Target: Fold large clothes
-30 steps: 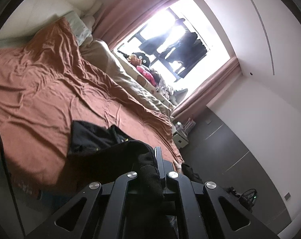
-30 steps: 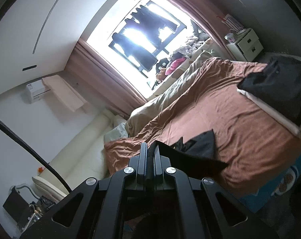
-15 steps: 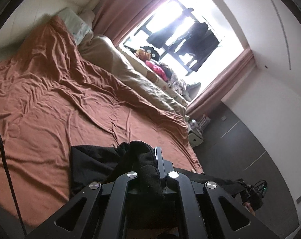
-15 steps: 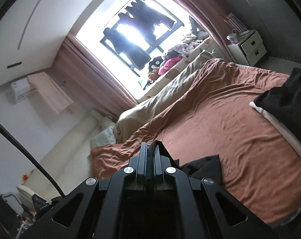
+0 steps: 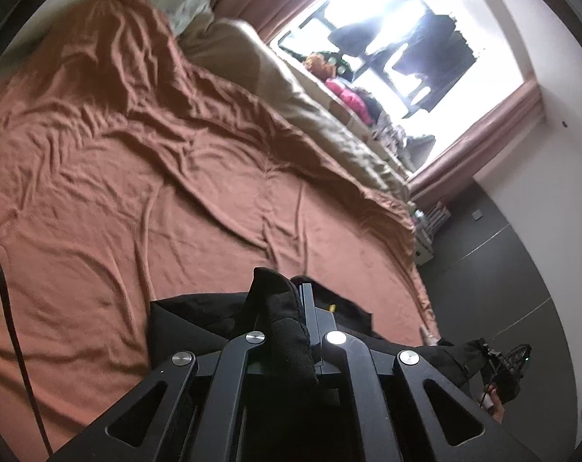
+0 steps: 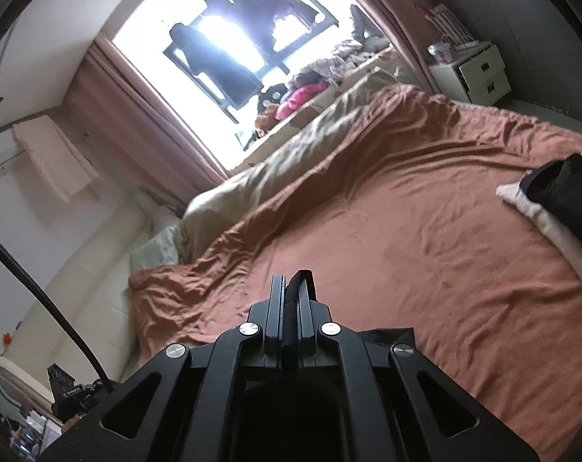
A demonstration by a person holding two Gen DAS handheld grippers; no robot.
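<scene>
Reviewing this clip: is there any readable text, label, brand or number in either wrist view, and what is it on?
No text can be read in either view.
Black garment: a small yellow mark near the left gripper, too small to read.
Bedside cabinet: items on top, any labels too blurred to read.
Clutter at the lower left of the right wrist view: no legible print.
Right gripper: no markings.

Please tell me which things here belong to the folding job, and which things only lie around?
Job:
- black garment, clamped by the left gripper and right gripper
- brown bedsheet, the work surface

Lying about:
- beige duvet
- white nightstand
- folded clothes pile
- windowsill clutter
</scene>
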